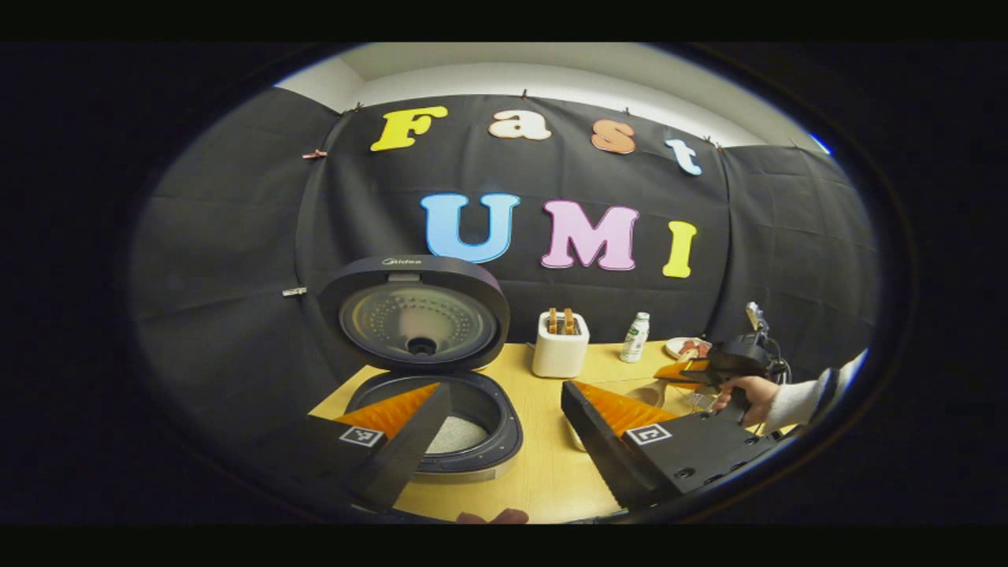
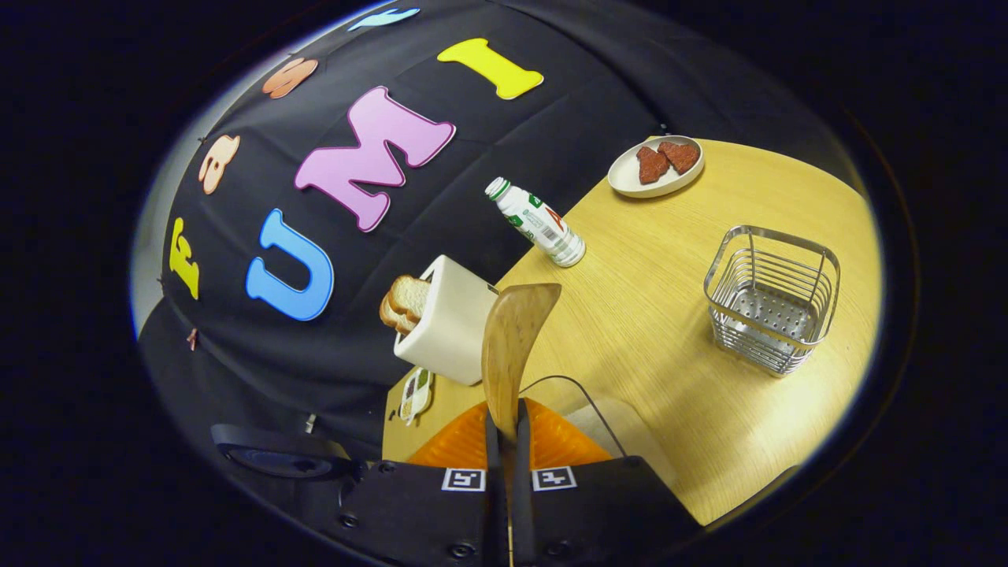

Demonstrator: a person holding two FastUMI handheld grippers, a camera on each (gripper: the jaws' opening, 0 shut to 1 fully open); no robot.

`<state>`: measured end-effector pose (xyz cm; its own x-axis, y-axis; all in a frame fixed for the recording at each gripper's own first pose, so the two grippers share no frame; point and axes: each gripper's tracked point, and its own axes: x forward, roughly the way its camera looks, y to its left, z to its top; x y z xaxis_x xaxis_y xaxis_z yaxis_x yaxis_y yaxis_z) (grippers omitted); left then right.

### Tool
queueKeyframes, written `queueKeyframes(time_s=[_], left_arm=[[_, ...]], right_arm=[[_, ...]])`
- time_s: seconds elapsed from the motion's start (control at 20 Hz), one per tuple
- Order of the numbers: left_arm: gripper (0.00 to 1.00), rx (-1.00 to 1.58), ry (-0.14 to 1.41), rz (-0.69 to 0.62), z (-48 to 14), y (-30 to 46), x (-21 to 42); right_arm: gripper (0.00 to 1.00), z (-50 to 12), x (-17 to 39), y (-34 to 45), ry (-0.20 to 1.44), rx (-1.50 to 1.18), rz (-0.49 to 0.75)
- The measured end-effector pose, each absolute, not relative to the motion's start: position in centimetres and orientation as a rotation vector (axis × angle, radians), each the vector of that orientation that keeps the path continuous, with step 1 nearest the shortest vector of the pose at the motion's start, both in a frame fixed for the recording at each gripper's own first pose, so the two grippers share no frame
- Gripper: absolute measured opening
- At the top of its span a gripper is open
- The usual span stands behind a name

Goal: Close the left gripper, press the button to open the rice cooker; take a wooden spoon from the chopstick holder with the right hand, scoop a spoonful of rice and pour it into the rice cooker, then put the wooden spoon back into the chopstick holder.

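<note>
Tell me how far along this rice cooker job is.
Done: the rice cooker stands with its lid up, and rice shows in the pot. In hand: the right gripper is shut on the wooden spoon, whose bowl looks empty. Left: returning it to the wire chopstick holder. The left gripper is open.

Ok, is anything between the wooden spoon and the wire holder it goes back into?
Nothing visible. The right tool grips the wooden spoon; only bare table lies between it and the empty wire holder.
</note>
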<state>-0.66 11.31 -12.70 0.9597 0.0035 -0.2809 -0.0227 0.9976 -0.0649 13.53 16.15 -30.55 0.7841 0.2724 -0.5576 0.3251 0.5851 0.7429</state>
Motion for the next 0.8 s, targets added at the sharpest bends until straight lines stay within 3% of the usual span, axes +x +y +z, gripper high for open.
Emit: queueKeyframes(time_s=[0.4, 0.8], left_arm=[[0.96, -0.112, 0.31, 0.016, -14.2, 11.2, -1.7], [0.98, -0.138, 0.312, 0.07, -14.6, 12.7, -2.5]], right_arm=[[0.07, -24.8, 14.7, 17.7, 0.665, 1.149, 0.005], [0.07, -18.9, 14.2, 28.7, 0.711, 1.168, 0.18]])
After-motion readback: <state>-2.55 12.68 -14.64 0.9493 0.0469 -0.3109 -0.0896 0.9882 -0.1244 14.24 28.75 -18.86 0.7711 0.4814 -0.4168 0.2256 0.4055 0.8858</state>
